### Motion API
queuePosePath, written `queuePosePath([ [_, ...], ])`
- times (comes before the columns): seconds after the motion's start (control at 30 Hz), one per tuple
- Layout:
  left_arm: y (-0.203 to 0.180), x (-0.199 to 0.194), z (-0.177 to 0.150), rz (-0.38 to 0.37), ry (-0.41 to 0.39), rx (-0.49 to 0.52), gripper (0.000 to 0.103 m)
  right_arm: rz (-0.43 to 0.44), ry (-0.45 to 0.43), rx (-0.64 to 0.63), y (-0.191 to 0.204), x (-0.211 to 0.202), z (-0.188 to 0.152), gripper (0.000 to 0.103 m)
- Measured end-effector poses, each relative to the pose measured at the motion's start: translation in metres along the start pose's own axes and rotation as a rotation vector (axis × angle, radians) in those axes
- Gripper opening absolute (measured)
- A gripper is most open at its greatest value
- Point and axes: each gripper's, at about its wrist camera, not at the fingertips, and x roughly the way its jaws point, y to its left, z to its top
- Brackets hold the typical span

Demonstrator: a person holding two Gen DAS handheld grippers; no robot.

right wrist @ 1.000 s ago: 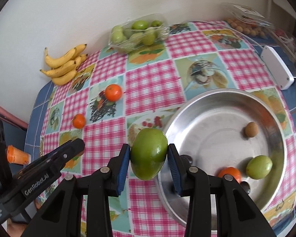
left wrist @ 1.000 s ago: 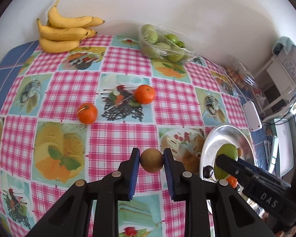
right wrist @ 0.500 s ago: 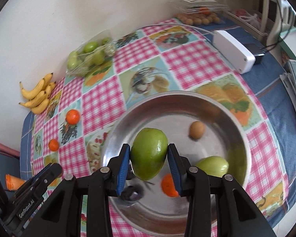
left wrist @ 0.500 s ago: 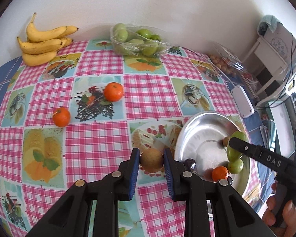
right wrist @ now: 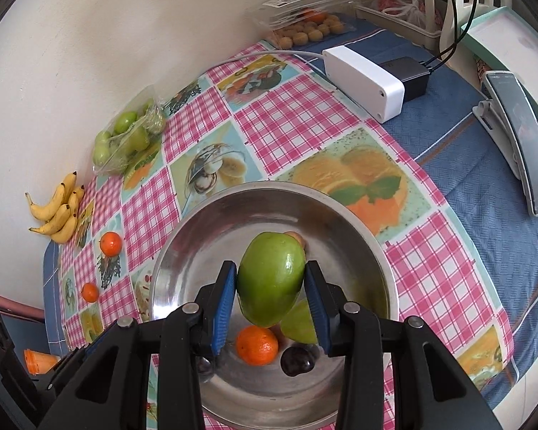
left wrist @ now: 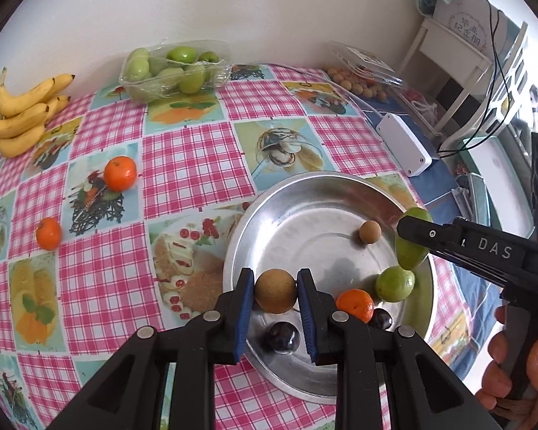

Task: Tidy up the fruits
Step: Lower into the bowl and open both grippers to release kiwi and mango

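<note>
My left gripper (left wrist: 275, 294) is shut on a round brown fruit (left wrist: 275, 295) and holds it over the near rim of the steel bowl (left wrist: 305, 193). My right gripper (right wrist: 270, 295) is shut on a green fruit (right wrist: 270, 283) above the bowl's (right wrist: 358, 222) middle; it shows at the right in the left wrist view (left wrist: 410, 247). In the bowl lie a green fruit (left wrist: 394, 283), an orange (left wrist: 355, 304), two dark plums (left wrist: 281, 337) and a small brown fruit (left wrist: 369, 231). Two oranges (left wrist: 120, 173) (left wrist: 48, 233) lie on the checked tablecloth.
Bananas (left wrist: 25, 114) and a clear pack of green fruits (left wrist: 172, 68) lie by the wall. A clear box of small brown fruits (left wrist: 358, 79), a white power box (left wrist: 403, 143) and a phone on a stand (right wrist: 520, 143) sit right of the bowl.
Both grippers have moved right and forward over the bowl, each still holding its fruit. The bowl now looms larger in both views.
</note>
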Motion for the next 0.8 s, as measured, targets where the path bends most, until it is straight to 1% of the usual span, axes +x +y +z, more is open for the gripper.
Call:
queuePosePath([
  [0.07,-0.003,0.004,0.0,0.025,-0.012,0.02,0.026,0.005,0.006,-0.004,0.0,0.002,0.0,0.04],
  [0.2,-0.005,0.015,0.0,0.029,-0.007,0.04,0.026,0.008,0.016,-0.011,0.003,0.006,-0.001,0.04],
  [0.33,-0.007,0.026,0.0,0.085,-0.016,0.068,0.026,0.005,0.033,-0.027,0.006,0.013,-0.003,0.04],
  [0.53,-0.01,0.039,0.0,0.093,-0.009,0.093,0.026,0.017,0.04,-0.065,0.018,0.017,-0.004,0.04],
  [0.8,-0.012,0.04,-0.002,0.087,-0.007,0.097,0.027,0.006,0.056,-0.085,0.023,0.022,-0.007,0.04],
])
